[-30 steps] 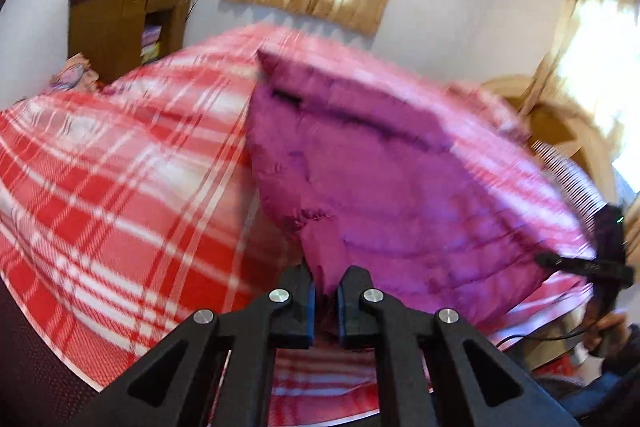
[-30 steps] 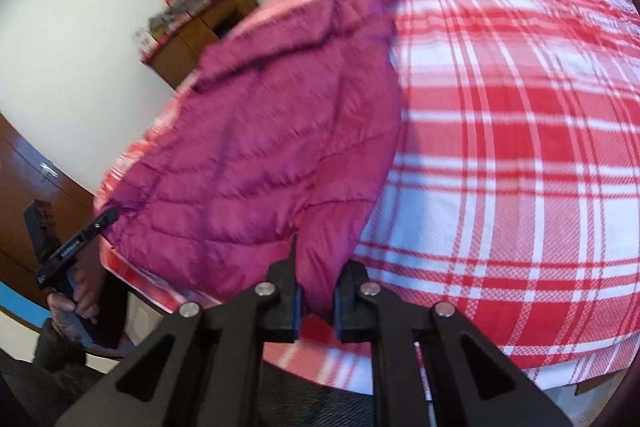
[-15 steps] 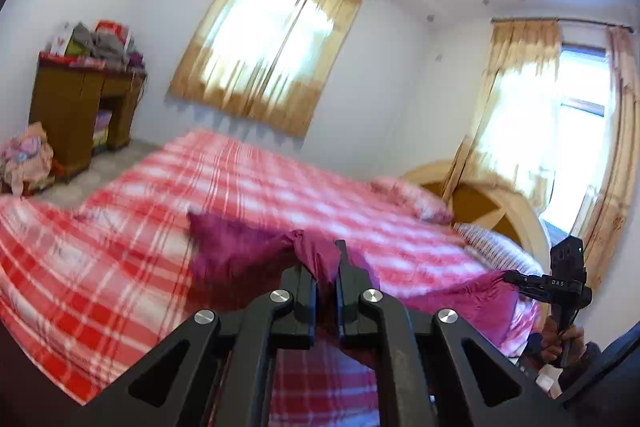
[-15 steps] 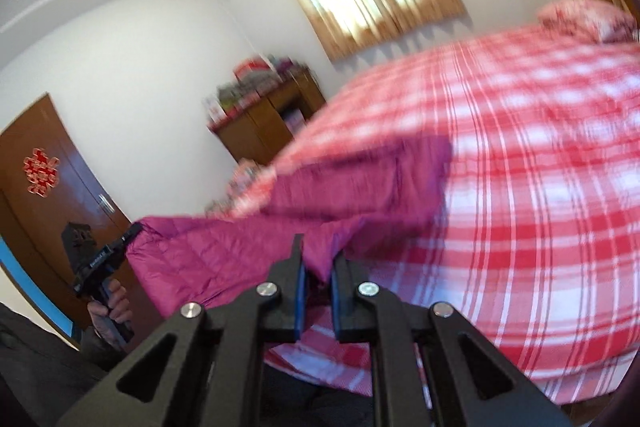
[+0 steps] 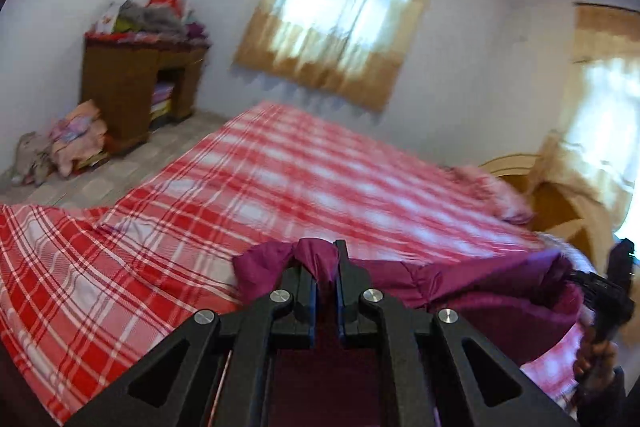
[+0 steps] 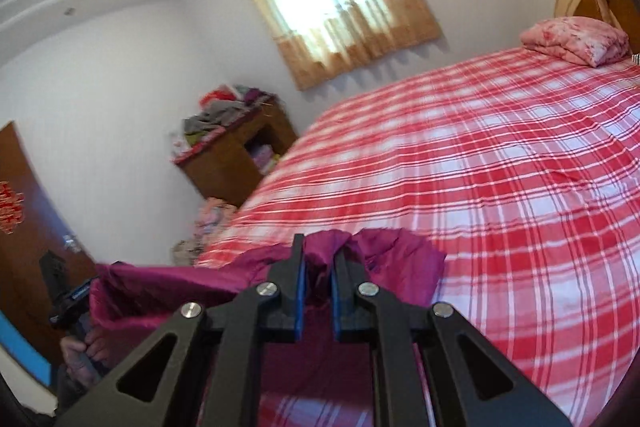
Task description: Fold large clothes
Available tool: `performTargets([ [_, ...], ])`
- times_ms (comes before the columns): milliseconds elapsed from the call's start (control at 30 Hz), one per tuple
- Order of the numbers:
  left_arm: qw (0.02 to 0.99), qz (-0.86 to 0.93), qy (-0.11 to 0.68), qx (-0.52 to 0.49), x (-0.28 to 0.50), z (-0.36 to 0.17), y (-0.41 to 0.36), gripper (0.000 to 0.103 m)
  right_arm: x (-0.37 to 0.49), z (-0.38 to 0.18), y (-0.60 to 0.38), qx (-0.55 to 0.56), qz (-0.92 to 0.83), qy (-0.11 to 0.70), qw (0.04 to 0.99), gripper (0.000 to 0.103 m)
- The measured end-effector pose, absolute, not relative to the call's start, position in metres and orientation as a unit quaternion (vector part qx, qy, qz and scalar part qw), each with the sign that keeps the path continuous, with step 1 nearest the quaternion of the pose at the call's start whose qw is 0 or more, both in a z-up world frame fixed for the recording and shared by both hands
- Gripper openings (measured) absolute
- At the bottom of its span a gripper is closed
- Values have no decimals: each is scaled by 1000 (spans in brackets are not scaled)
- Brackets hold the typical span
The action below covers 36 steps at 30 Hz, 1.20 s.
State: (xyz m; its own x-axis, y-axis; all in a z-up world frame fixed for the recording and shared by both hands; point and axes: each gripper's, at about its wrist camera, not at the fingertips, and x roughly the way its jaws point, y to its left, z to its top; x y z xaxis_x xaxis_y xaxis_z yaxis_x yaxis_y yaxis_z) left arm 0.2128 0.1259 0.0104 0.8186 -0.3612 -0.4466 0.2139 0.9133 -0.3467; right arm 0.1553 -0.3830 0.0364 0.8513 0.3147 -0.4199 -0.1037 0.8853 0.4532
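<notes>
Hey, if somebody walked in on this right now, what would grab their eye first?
A magenta puffer jacket stretched between the left gripper and right gripper, each shut on a bunch of its fabric. Behind it, the red plaid bedspread fills the room, with a bright curtained window on the far wall.

Both tongs, left (image 5: pixel 324 269) and right (image 6: pixel 319 261), are clamped tight, each gripped by 1 hand.

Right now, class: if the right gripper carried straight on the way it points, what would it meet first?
Probably the plaid bedspread. The right gripper, shut on the magenta jacket, points slightly downward over the bed; depth is uncertain.
</notes>
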Motion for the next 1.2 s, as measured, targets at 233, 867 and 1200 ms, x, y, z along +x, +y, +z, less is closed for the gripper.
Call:
performTargets([
  [233,937,-51,335,-83,308,-52,95,6,257,-24,-383,205,16,304,930,13],
  [867,902,-35,399,-160,375,-157,98,14,318,-123,-376,154,-137,342,917,97],
  [1200,928,7,311,-204,335,-44,152,72,296,-89,-390,180,-130,312,924,94],
])
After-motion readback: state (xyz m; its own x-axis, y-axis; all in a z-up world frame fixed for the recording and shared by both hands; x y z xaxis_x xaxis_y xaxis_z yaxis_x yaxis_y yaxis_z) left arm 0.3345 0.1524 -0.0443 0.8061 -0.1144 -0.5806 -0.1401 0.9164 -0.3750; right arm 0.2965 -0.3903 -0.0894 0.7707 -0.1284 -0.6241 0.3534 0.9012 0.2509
